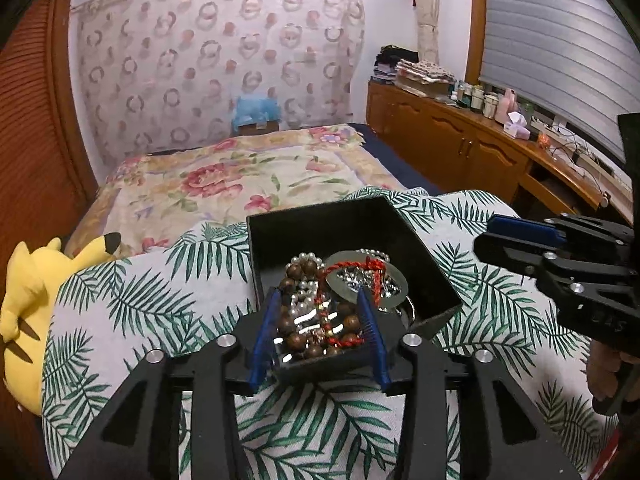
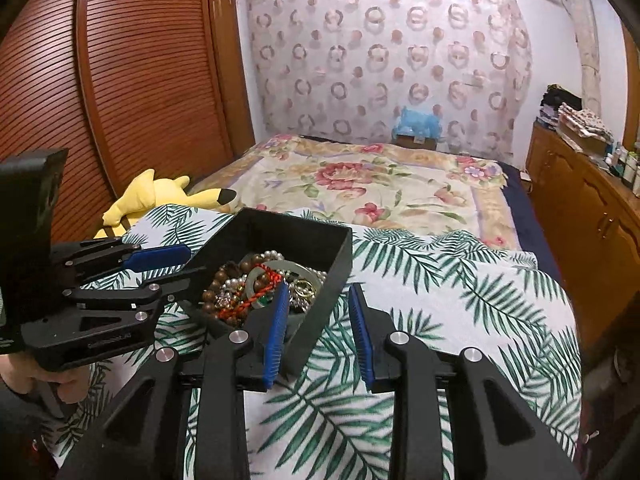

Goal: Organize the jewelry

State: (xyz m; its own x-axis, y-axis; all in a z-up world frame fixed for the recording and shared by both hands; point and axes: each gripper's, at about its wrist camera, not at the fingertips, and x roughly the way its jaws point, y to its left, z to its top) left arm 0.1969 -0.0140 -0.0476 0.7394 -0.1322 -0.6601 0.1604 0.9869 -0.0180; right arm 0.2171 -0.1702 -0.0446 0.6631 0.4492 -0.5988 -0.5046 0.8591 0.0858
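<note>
A black open box [image 1: 320,220] sits on a palm-leaf cloth [image 1: 140,300]. It holds a tangle of jewelry [image 1: 320,300]: brown wooden beads, pearls, a red cord and a pale jade ring [image 1: 396,280]. My left gripper [image 1: 320,300] is open, its blue pads either side of the box's near corner. The box [image 2: 324,248] and jewelry [image 2: 256,284] also show in the right wrist view. My right gripper [image 2: 318,300] is open and straddles the box's right wall, left pad inside. It also shows in the left wrist view [image 1: 496,236].
A yellow plush toy [image 1: 28,300] lies at the cloth's left edge. A floral bedspread [image 1: 240,176] lies beyond the box. A wooden dresser [image 1: 480,136] with bottles runs along the right. A slatted wooden wardrobe [image 2: 120,80] stands on the left.
</note>
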